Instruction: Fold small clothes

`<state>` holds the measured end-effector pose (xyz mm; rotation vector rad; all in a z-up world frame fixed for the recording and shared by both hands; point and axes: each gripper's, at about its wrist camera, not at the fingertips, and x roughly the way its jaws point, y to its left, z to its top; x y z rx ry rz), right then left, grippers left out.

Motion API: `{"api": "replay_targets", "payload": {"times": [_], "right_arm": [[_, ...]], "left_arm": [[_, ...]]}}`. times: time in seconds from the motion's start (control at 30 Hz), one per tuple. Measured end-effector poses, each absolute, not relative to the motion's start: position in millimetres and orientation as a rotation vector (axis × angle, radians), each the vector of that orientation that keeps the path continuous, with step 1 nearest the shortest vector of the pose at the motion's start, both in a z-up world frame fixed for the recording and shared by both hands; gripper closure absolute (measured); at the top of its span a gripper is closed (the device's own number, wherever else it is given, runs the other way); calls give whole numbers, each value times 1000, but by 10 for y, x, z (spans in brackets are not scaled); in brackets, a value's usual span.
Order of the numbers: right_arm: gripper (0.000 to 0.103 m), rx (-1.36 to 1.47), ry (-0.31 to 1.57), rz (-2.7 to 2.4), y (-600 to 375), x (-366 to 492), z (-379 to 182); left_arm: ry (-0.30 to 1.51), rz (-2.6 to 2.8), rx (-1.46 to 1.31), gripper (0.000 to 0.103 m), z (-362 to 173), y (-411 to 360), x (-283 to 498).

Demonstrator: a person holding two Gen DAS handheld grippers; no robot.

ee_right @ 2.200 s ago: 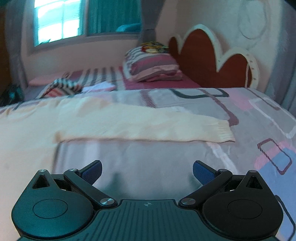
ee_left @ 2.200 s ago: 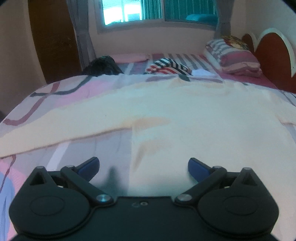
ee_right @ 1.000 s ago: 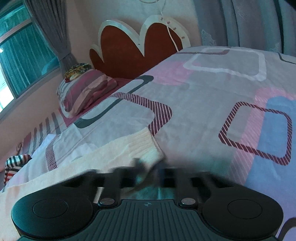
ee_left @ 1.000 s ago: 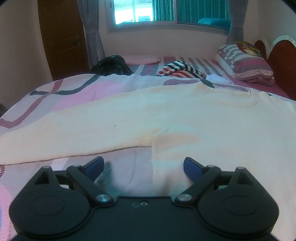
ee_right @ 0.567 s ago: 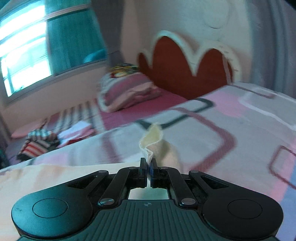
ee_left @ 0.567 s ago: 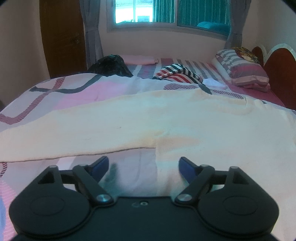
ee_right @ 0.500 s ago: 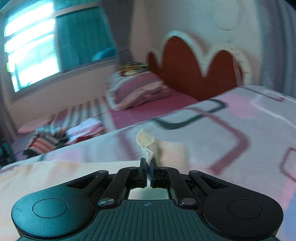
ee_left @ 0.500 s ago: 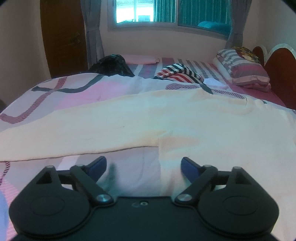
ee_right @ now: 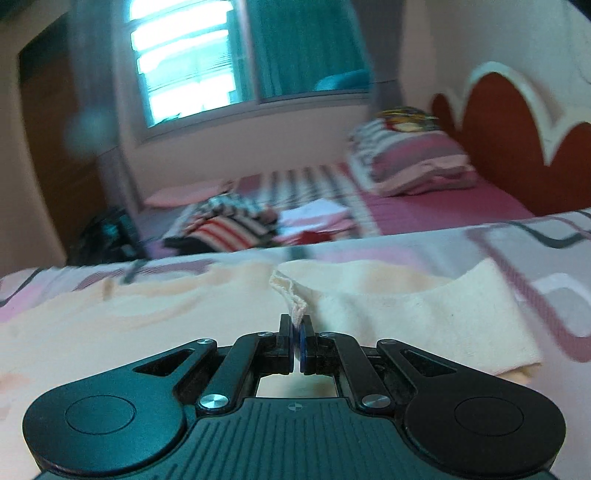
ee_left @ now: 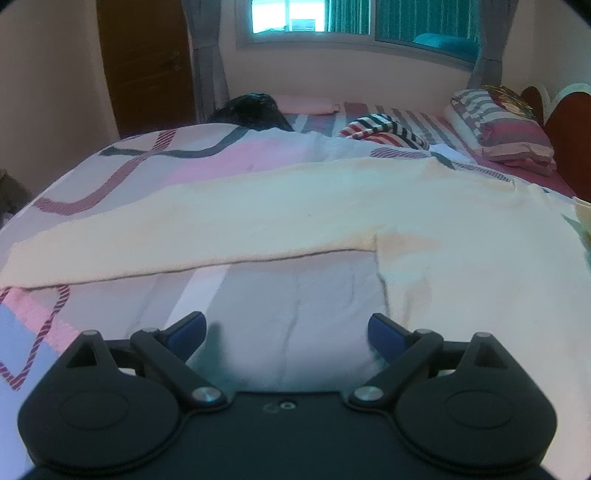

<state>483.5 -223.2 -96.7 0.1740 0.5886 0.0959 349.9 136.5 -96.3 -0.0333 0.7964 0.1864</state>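
A cream long-sleeved sweater (ee_left: 332, 210) lies spread flat on the patterned bedspread (ee_left: 155, 166). Its left sleeve (ee_left: 147, 240) stretches out to the left. My left gripper (ee_left: 286, 330) is open and empty, low over the bedspread just below the sleeve's armpit. My right gripper (ee_right: 296, 332) is shut on the cuff of the right sleeve (ee_right: 291, 295) and holds it over the sweater's body (ee_right: 129, 321). The sleeve (ee_right: 424, 314) trails folded back to the right.
A striped garment (ee_left: 384, 129) and a dark heap (ee_left: 255, 110) lie at the far side of the bed. Striped pillows (ee_left: 498, 122) sit by the red headboard (ee_right: 517, 122). A window (ee_left: 332, 18) and brown door (ee_left: 147, 66) are behind.
My right gripper closed on the right sleeve's cuff and carried it left over the sweater's body. My left gripper shifted slightly left and stays open.
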Motion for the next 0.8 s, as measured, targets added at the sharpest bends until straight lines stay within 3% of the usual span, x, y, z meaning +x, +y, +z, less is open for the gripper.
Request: {"api": "replay_targets", "payload": {"times": [0.8], "right_arm": [[99,93,669,387,-522,4986,-1424]], "left_arm": [[764,184,-109,9,-936,1359,3729]]}}
